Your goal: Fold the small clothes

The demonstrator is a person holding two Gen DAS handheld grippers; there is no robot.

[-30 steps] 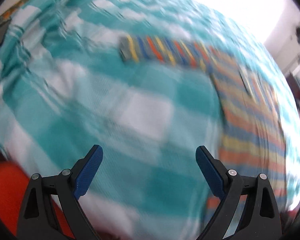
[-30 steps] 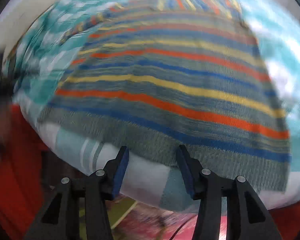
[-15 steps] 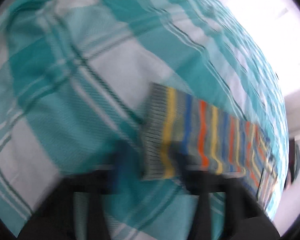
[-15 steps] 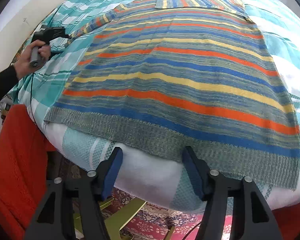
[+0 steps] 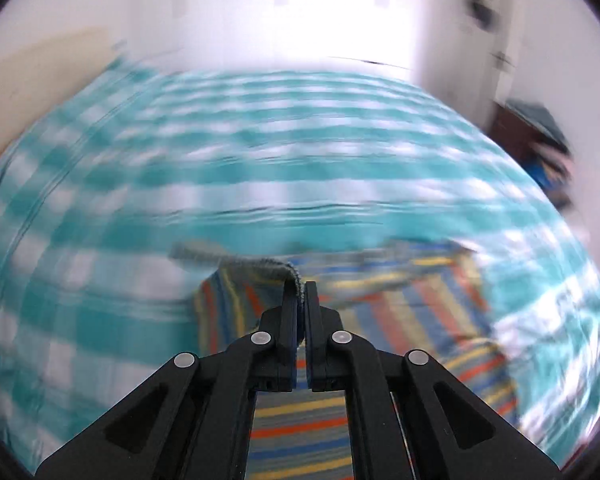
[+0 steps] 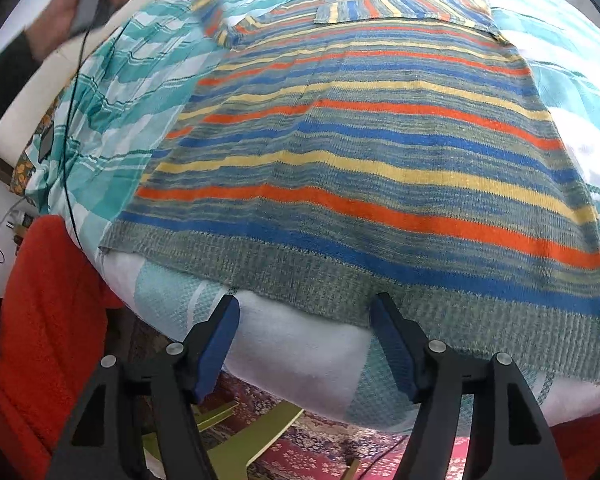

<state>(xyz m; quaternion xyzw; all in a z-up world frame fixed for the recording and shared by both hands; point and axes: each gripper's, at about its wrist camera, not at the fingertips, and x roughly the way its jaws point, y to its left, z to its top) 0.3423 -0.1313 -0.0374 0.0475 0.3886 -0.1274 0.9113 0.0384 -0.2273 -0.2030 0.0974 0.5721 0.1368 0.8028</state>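
Note:
A striped knit sweater (image 6: pixel 364 152) in grey, blue, orange and yellow lies flat on the teal checked bed cover (image 6: pixel 124 92). One sleeve (image 6: pixel 400 6) is folded across its top. My left gripper (image 5: pixel 300 294) is shut on the grey cuff (image 5: pixel 272 266) of the other sleeve and holds it lifted; the sleeve (image 5: pixel 296 428) hangs under the jaws. In the right wrist view that sleeve (image 6: pixel 208 4) rises at the far left. My right gripper (image 6: pixel 304 320) is open and empty just short of the sweater's ribbed hem (image 6: pixel 440 312).
The bed edge drops off below the hem (image 6: pixel 300 360). A red blanket or cushion (image 6: pixel 52 300) lies at the left. A patterned rug and a green chair frame (image 6: pixel 260 432) are below. A cable (image 6: pixel 70 160) runs over the bed's left side.
My left gripper has shut on the sleeve cuff and lifted it, swinging toward the sweater body. My right gripper has stayed open near the hem.

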